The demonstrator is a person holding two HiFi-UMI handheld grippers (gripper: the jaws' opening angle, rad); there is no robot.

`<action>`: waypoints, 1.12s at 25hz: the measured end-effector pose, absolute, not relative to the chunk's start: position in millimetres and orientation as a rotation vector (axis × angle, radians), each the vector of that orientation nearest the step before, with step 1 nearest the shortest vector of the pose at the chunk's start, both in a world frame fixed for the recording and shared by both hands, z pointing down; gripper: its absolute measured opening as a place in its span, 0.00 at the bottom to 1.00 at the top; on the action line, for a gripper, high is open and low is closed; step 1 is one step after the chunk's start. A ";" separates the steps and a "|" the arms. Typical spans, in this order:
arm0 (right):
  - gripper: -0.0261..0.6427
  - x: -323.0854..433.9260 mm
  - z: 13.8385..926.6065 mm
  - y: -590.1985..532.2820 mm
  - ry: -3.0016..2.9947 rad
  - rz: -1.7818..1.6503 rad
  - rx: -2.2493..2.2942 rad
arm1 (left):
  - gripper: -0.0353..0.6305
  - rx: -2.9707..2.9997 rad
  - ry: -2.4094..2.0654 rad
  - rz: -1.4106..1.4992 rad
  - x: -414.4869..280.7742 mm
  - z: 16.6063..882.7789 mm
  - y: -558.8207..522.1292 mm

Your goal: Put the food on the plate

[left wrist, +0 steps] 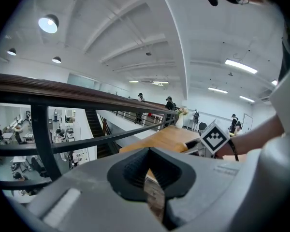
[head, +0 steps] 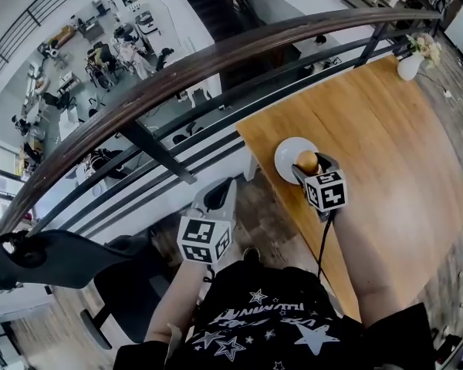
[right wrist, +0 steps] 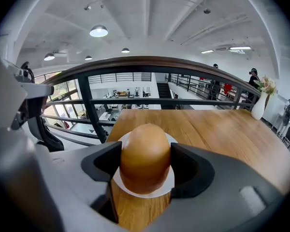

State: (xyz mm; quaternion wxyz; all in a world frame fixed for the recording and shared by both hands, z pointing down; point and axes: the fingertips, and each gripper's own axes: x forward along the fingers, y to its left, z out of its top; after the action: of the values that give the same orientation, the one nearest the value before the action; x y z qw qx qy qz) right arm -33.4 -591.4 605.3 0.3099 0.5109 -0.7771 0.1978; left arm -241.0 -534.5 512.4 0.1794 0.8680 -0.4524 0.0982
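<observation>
While over the plate (right wrist: 141,192), bun (right wrist: 145,153) in the right gripper (right wrist: 145,164).

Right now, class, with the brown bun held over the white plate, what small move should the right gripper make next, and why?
Probably ease the right gripper straight down a little until the bun rests on the plate. Its fingers clamp the bun from both sides over the plate's middle; whether it already touches cannot be told, so opening now might drop it.

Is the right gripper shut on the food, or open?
Shut: the right gripper presses both pads against the brown bun, over the white plate.
</observation>
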 end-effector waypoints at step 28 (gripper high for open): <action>0.52 -57.1 627.4 -626.2 -1.942 0.503 1.294 | 0.06 2.423 -1.284 0.283 -249.5 519.6 -524.1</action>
State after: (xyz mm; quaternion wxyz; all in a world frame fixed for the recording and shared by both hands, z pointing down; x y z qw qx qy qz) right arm -57.1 -626.2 627.4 0.3682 0.5038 -0.7564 0.1959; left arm -249.5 -524.1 519.6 0.1914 0.8626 -0.4573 0.1007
